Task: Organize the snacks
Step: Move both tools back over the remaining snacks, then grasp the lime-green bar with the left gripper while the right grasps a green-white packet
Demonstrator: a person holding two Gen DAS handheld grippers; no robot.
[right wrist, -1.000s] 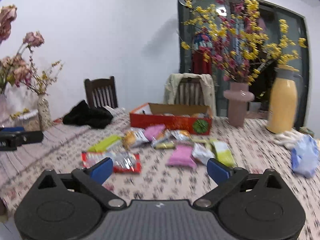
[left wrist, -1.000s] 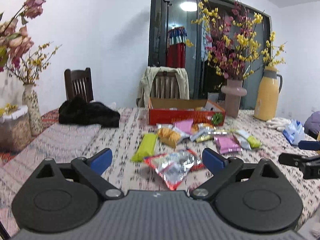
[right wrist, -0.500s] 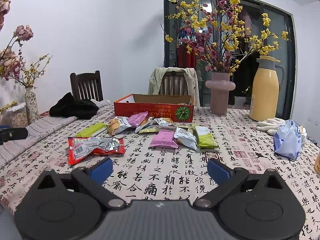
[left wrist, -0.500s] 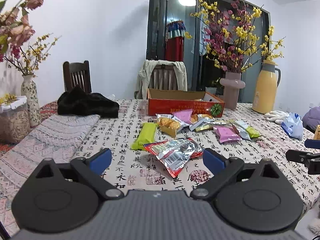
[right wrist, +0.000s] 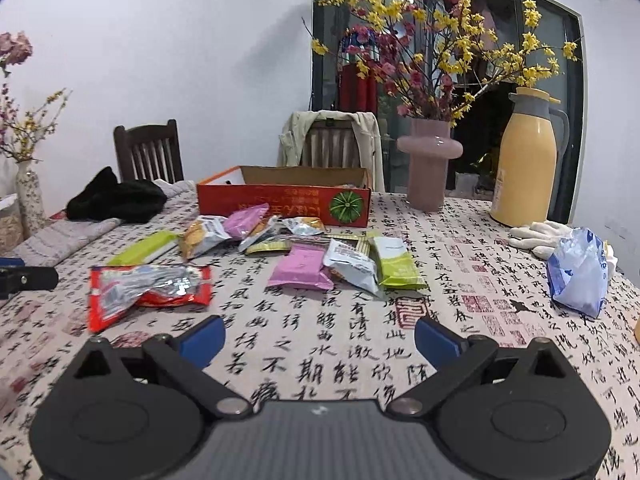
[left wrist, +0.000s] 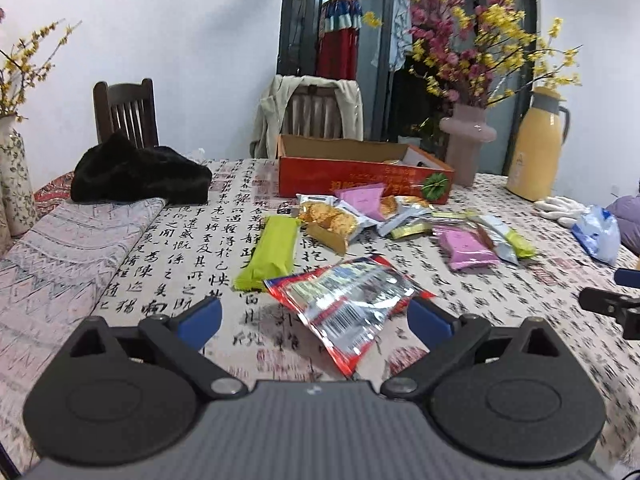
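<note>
Calligraphy-printed tablecloth [right wrist: 472, 264] covers the dining table, with two chairs, a pink vase [right wrist: 429, 168] of blossom branches and a yellow thermos jug [right wrist: 527, 160] along the far side. Compared with half a second ago, both cameras sit lower and closer to the snacks: in the left view the red-and-silver packet [left wrist: 344, 300] now fills the gap between the blue pads, where before it lay clearly ahead of them. Left gripper [left wrist: 316, 322] has its jaws spread wide, holding nothing, with the packet's near corner reaching down between them; contact cannot be judged. Right gripper [right wrist: 318, 338] is likewise spread wide and empty, over bare cloth, well short of the pile. The red-and-silver packet lies flat, nearest the front edge, its long axis running from near right to far left in the left view. Just beyond it, the lime-green bar [left wrist: 272, 252] lies flat, its long axis pointing away toward the red cardboard box [right wrist: 284, 205], which stands open at the rear centre. Between box and packet sits a loose pile: a golden biscuit pack [left wrist: 332, 220], a pink pouch [right wrist: 300, 268], a silver-white pack [right wrist: 352, 266] and a pale green pack [right wrist: 396, 266], the last three side by side and overlapping. A blue-and-white bag [right wrist: 580, 276] and white gloves [right wrist: 540, 234] lie apart at the right; black fabric [left wrist: 140, 174] rests at the left rear.
</note>
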